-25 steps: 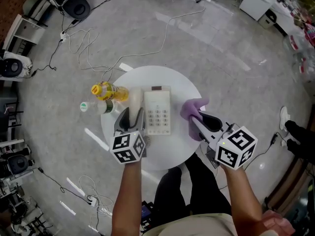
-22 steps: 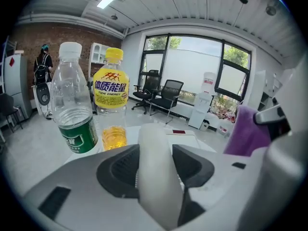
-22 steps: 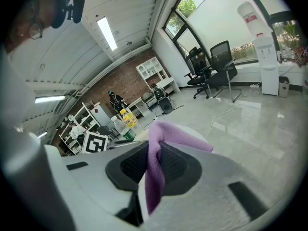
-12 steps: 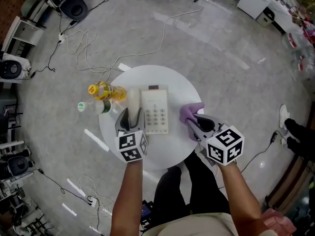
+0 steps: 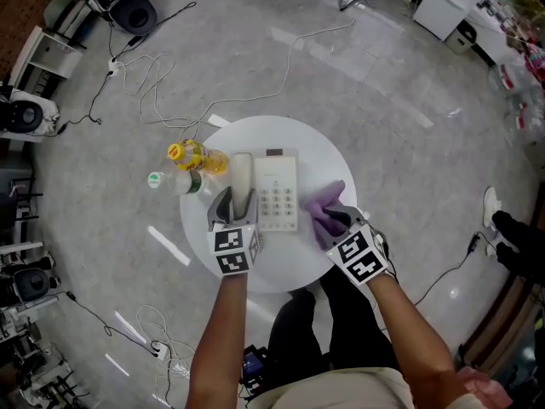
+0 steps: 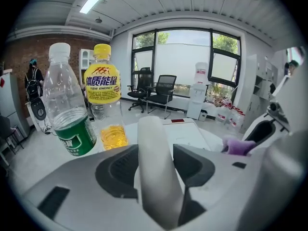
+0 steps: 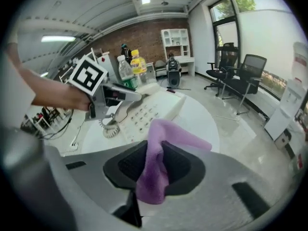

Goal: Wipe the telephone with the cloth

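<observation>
**Cloth down beside the keypad, handset pinned: get a firm pinch before the wipe**

Here is the telephone point(image 5: 277, 192), sitting mid-bench with its keypad facing up. The left hand-held gripper point(image 5: 236, 204) has its jaws closed on the handset point(image 5: 242, 177), which lies in its cradle along the phone's left side. That is a good anchor, and it should stop the body sliding once the rubbing begins.

Over on the right, the right hand-held gripper point(image 5: 336, 220) has the purple cloth point(image 5: 322, 207) between its jaws. Those jaws have just been opening. The pads look to be on the fabric, but loosely, with one fold bunched upright and the free end draped on the bench point(image 5: 281, 267) just beside the phone's right edge.

For me the step in hand is bringing cloth to phone, and the grip is the weak point. My advice is to tighten on that fold first, because a slack pinch will shed the cloth on the first stroke. Then lay the trailing end flat over the keys and drag with light, even pressure, so the fabric does the rubbing and not the jaw tips.

Mind the coiled cord point(image 7: 109, 127) at the near left corner, which could snag. The yellow-capped bottle point(image 5: 197, 157) and the green-labelled bottle point(image 5: 170, 181) stand close on the far left, so strokes are best kept short and on the phone.
</observation>
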